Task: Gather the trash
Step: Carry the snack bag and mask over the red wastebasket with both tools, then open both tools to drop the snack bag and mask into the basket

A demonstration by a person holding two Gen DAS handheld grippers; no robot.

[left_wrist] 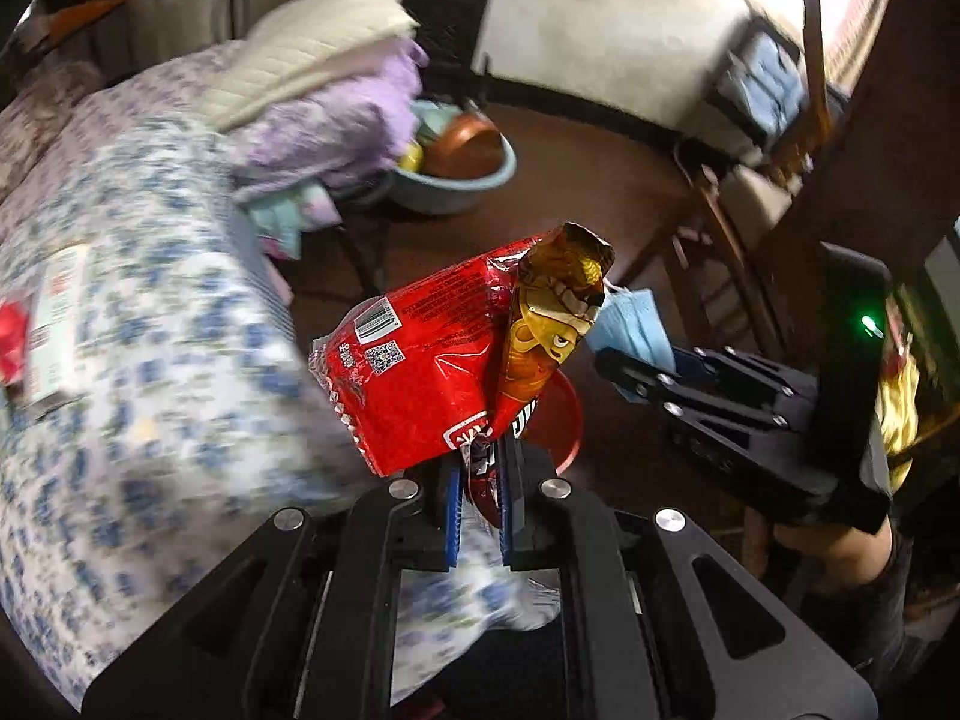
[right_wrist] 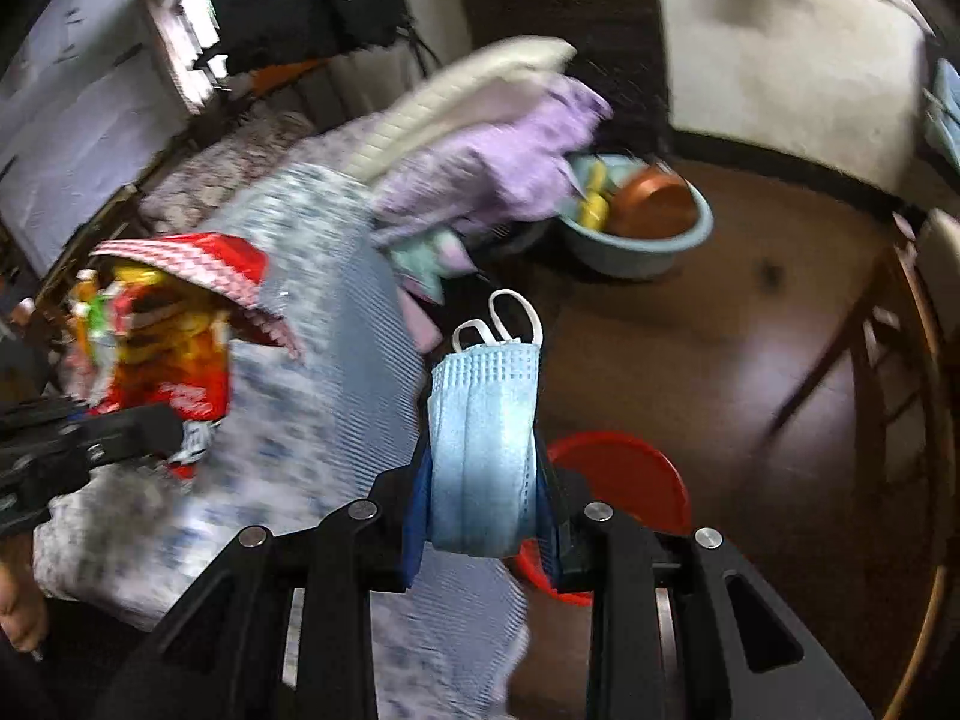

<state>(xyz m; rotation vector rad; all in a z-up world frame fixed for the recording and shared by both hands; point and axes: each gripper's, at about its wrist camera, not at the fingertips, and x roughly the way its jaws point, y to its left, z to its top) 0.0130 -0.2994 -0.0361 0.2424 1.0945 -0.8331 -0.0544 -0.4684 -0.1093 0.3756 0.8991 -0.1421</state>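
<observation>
Two loads: both grippers are carrying trash above the red bucket (right_wrist: pixel 624 474).
Left gripper (left_wrist: pixel 480 480): jaws nearly closed, pinching a red wrapper (left_wrist: pixel 420 372) and a gold wrapper (left_wrist: pixel 552 324) by their lower ends only.
Right gripper (right_wrist: pixel 483 498): jaws partly closed, squeezing a folded blue mask (right_wrist: pixel 483 420).
Risk: the wrappers are sticking out far, likely slipping or missing the rim.
Risk: the mask loops (right_wrist: pixel 510 312) may be snagging a pad on release.
Risk: the floral bedding (left_wrist: pixel 150 330) is crowding the bucket, possibly catching drops.

A dark brown floor (right_wrist: pixel 750 360) carries a red bin (right_wrist: pixel 624 474) and a blue basin (right_wrist: pixel 648 252). The bed (left_wrist: pixel 150 360), in a flowered cover, bears folded blankets (left_wrist: pixel 324 90).
</observation>
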